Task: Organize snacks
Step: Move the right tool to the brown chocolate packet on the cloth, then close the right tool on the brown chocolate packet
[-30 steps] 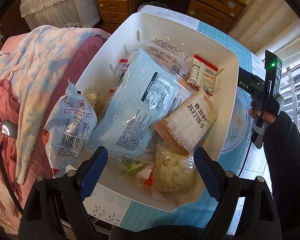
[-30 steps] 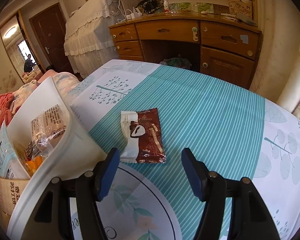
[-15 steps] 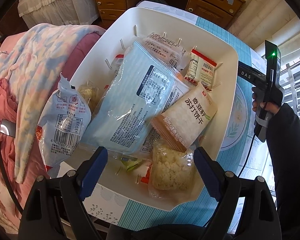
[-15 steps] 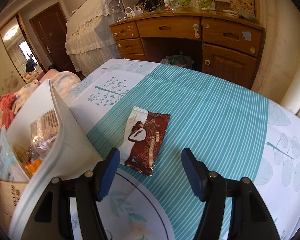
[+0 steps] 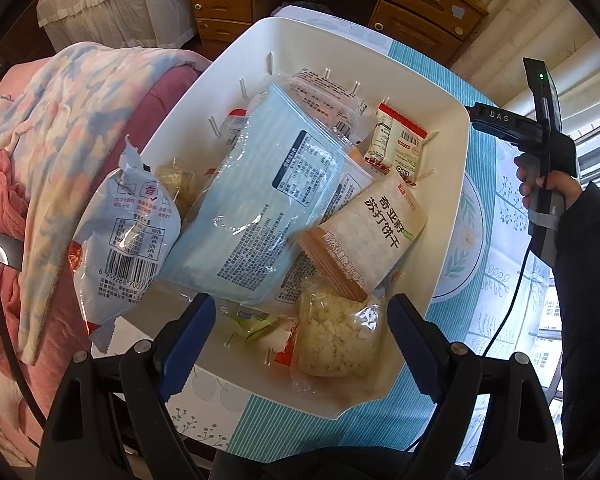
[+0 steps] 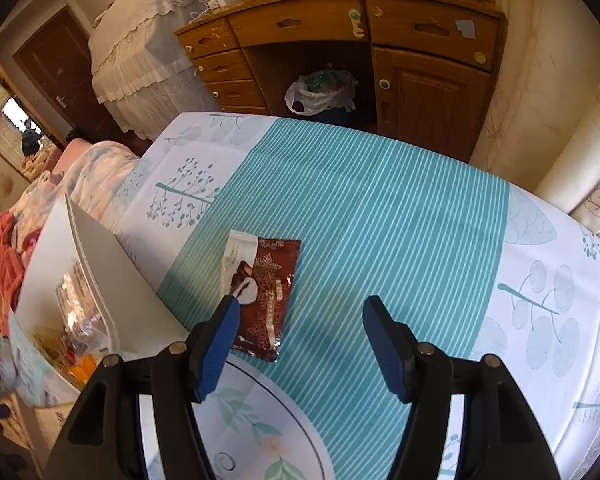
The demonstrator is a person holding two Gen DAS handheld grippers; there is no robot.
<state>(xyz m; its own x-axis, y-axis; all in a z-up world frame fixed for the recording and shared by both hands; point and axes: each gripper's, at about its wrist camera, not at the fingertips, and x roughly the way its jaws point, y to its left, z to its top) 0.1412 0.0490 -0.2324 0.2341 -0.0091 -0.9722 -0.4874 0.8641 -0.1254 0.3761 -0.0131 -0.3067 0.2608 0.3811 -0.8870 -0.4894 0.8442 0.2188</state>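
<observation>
A white basket (image 5: 448,216) full of snack packets sits on the table below my left gripper (image 5: 300,312), which hangs open over its near rim with nothing between its blue fingers. A big light-blue packet (image 5: 268,208) lies on top; a white-and-blue bag (image 5: 128,232) leans over the left rim. In the right wrist view a dark red snack packet (image 6: 266,292) lies flat on the striped tablecloth. My right gripper (image 6: 300,312) stands open above it, left finger over the packet's near left edge. The basket's wall (image 6: 112,280) is at the left.
A wooden desk (image 6: 340,48) with drawers and a bagged bin (image 6: 320,92) stands beyond the table's far edge. A patterned blanket (image 5: 60,112) lies left of the basket. A printed plate design (image 6: 260,420) is under my right gripper. A hand (image 5: 540,188) holds the right gripper's handle.
The right gripper has risen and rolled, so the red packet now sits lower left, partly behind the left finger. The left view has barely shifted.
</observation>
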